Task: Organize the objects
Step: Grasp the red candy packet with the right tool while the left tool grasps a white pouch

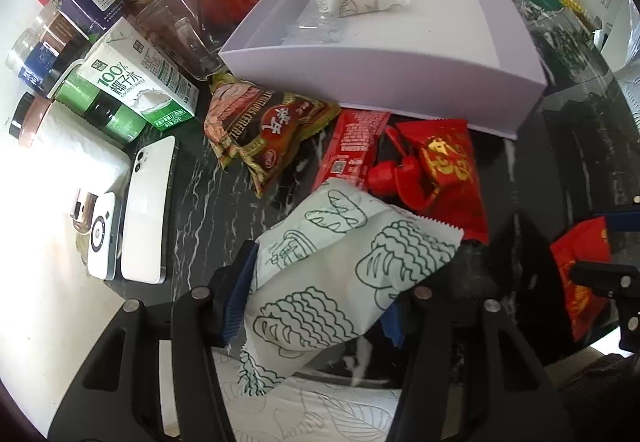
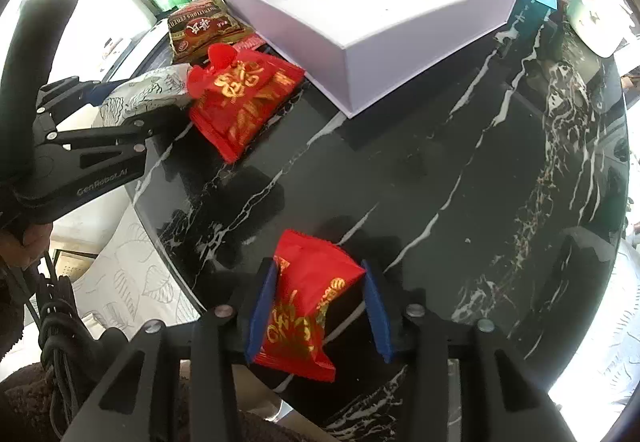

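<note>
Between claw (image 2: 318, 308) pads: creased red packet (image 2: 306, 306)

The desk (image 2: 460, 145) looks like polished black marble with white veins, super glossy. The white box (image 2: 400, 29) looks like matt, smooth cardboard, while the red snack packet (image 2: 304, 306) is shiny crinkly foil-type plastic and the pale printed packet (image 1: 332, 266) is a duller plastic film. The hand-held gripper (image 2: 318, 308) is matt black plastic with blue rubbery-looking pads (image 2: 260, 306) and small metal pins.
</note>
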Demonstrator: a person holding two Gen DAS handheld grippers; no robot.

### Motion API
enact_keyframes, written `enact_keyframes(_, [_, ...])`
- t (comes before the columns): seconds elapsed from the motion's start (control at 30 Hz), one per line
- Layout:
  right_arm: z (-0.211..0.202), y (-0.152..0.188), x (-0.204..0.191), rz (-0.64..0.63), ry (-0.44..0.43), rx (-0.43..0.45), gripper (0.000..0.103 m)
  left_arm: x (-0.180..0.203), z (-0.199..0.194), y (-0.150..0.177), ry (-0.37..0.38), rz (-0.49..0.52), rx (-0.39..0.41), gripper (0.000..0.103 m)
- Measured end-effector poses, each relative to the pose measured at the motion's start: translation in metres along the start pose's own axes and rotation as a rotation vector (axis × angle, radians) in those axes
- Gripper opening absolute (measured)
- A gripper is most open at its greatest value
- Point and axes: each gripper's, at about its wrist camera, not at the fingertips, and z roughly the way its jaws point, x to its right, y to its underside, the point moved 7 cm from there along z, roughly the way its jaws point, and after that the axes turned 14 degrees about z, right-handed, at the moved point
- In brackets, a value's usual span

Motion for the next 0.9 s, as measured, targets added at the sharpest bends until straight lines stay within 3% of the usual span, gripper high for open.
enact_keyframes(0.1, [-0.006, -0.001, 0.001, -0.01, -0.005, 0.009, 0.04, -0.001, -0.005, 0.002, 0.028, -0.022, -0.008, 0.052])
enact_keyframes(0.3, [-0.009, -0.003, 0.004, -0.019, -0.014, 0.006, 0.024, 0.016, -0.012, -0.002, 0.045, -0.056, -0.015, 0.051])
enact_keyframes(0.4, [-0.011, 0.0, 0.004, -0.017, -0.049, -0.01, 0.023, 0.021, -0.018, 0.0, 0.077, -0.087, -0.017, 0.051])
enact_keyframes(0.5, [-0.011, 0.003, 0.005, -0.017, -0.042, -0.007, 0.027, 0.029, -0.023, 0.004, 0.091, -0.094, -0.023, 0.051])
enact_keyframes(0.63, [-0.012, 0.008, 0.0, -0.053, -0.016, 0.009, 0.053, 0.038, -0.027, 0.009, 0.105, -0.081, -0.024, 0.051])
enact_keyframes(0.9, [-0.017, 0.023, 0.01, -0.063, 0.036, 0.015, 0.06, 0.055, -0.034, 0.011, 0.138, -0.072, -0.009, 0.051])
